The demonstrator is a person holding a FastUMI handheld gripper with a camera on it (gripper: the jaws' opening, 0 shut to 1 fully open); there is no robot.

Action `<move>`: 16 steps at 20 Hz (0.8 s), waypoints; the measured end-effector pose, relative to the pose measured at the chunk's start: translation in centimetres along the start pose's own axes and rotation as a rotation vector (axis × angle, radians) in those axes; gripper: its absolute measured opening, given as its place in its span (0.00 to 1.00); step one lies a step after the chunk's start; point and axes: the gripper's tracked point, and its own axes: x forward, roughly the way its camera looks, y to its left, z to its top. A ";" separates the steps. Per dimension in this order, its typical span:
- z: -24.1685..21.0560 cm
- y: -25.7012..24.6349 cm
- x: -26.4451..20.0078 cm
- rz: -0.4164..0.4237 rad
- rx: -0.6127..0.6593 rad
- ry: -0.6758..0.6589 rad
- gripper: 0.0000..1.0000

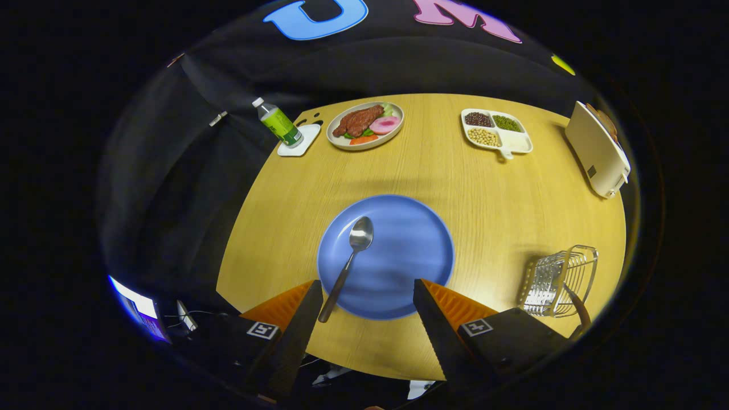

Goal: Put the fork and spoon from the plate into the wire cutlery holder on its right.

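Note:
A blue plate (410, 250) lies on the round wooden table just ahead of my fingers. On its left half rests a metal spoon (348, 261), bowl pointing away, its dark handle reaching over the plate's near rim toward my left finger (302, 324). My gripper (367, 293) is open, held above the plate's near edge with nothing between the fingers. The wire cutlery holder (558, 279) stands to the right of the plate, beside my right finger, with a dark handle sticking out of its near side.
At the table's far side stand a green bottle (278, 122) on a white coaster, a plate of food (364, 125), a divided white tray of beans (495, 132), and a cream toaster (598, 151) at far right. The table's near edge runs under my fingers.

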 end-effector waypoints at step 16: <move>-4.3 1.6 9.4 -0.055 0.057 0.217 0.77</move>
